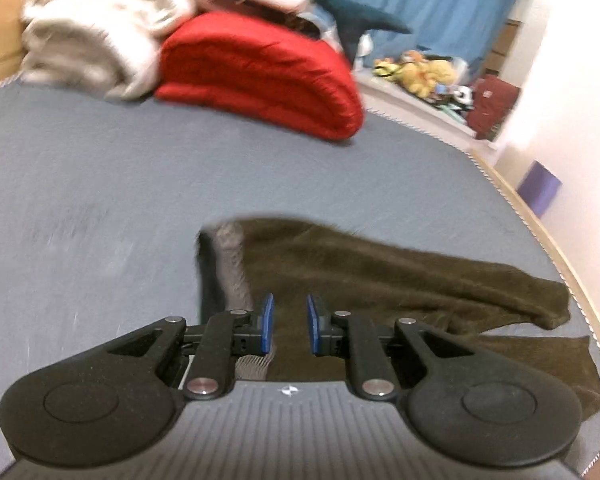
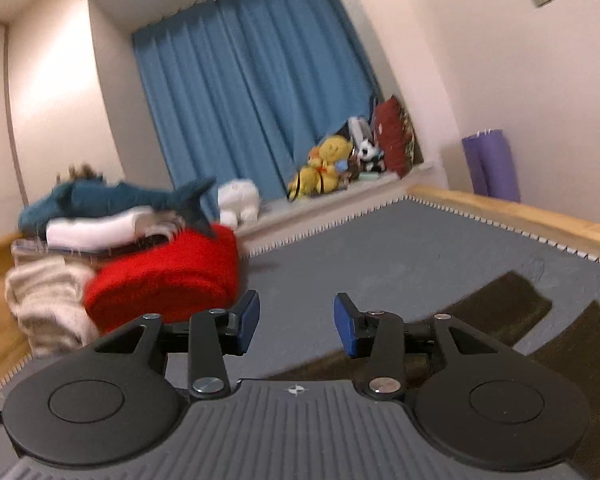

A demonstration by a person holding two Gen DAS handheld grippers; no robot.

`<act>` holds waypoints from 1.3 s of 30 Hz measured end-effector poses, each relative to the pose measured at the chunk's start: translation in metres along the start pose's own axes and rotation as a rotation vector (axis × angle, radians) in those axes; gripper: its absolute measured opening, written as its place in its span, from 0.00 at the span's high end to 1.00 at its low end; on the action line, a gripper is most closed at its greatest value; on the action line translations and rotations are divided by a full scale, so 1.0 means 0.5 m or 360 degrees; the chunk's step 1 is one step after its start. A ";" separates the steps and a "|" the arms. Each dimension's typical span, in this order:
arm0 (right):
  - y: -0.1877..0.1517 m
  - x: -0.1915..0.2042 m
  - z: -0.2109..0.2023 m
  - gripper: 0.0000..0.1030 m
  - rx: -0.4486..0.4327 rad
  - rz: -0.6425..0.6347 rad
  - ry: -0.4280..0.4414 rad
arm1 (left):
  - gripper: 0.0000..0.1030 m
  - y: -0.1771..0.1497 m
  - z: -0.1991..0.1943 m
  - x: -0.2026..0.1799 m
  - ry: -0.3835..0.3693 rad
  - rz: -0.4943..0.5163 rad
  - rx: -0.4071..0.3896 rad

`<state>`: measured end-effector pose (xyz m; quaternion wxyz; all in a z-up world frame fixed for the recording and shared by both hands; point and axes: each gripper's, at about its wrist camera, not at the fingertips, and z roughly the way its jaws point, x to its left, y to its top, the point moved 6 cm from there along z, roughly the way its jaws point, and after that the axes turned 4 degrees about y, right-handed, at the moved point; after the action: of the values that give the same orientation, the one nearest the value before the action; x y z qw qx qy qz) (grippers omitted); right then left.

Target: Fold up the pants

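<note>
Dark brown pants [image 1: 400, 280] lie on the grey mattress [image 1: 100, 200], spread toward the right edge with a grey lining showing at the waist end. My left gripper [image 1: 290, 326] hovers over the waist part, its blue pads a small gap apart with nothing between them. In the right wrist view the two pant legs [image 2: 508, 312] lie to the right and under my right gripper [image 2: 296, 322], which is wide open and empty above the mattress [image 2: 380, 248].
A folded red blanket [image 1: 260, 76] and a beige blanket [image 1: 92, 32] are stacked at the far side of the mattress, with a blue shark toy [image 2: 112, 200] on top. A wooden bed frame [image 2: 520, 216] borders the right edge. Plush toys [image 2: 328, 164] sit by the blue curtain.
</note>
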<state>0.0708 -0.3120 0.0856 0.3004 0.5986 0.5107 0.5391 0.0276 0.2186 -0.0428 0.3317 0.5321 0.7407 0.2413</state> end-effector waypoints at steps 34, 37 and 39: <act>-0.078 -0.026 0.077 0.51 0.0351 0.0199 0.0010 | 0.83 -0.106 0.119 0.052 0.0119 0.0190 0.0331; -0.078 -0.029 0.071 0.50 0.0345 0.0203 -0.0003 | 0.81 -0.131 0.132 0.059 0.0107 0.0192 0.0482; -0.078 -0.037 0.068 0.50 0.0351 0.0202 -0.0020 | 0.73 -0.144 0.139 0.055 0.0168 0.0233 0.0532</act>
<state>0.0939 -0.3110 0.0358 0.2012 0.6625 0.5259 0.4940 0.0286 0.2221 -0.1463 0.1808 0.6189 0.7462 0.1659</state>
